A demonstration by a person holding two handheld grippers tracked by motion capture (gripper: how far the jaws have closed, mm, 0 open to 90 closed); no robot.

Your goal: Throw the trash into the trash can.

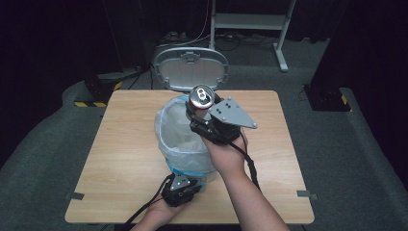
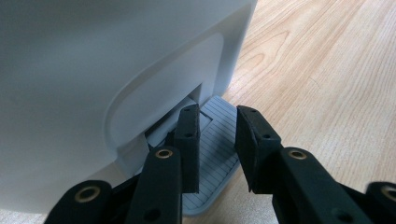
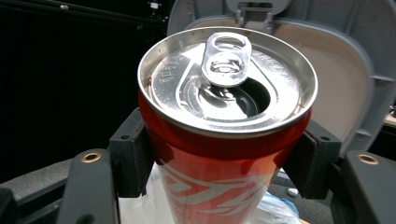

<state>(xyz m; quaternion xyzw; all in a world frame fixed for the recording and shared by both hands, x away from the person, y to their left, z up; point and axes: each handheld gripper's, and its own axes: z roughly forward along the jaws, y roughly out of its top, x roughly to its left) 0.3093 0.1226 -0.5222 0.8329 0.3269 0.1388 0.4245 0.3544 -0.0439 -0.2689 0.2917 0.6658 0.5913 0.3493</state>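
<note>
Two grippers are at work around a white pedal bin [image 1: 185, 159] that stands on the wooden table [image 1: 120, 144], its grey lid [image 1: 191, 68] tipped up and back. The right gripper [image 1: 201, 111] is clenched on a red drinks can [image 1: 202, 97] — in the right gripper view the two black jaws press against opposite sides of the can [image 3: 224, 140], which stands upright with its silver top and pull tab [image 3: 226, 53] facing the camera, the mouth already open. In the high view the can sits above the far edge of the bin's opening, over the clear plastic liner [image 1: 168, 126] that folds over the rim.

The left gripper [image 1: 180, 188] is low at the near side of the bin, close to the table's front edge. In the left gripper view its jaws stand parted and hold nothing; the tips rest over the ribbed grey foot pedal [image 2: 217, 144] at the base of the bin's white wall [image 2: 93, 84], though whether they actually press on the pedal cannot be told for certain.
</note>
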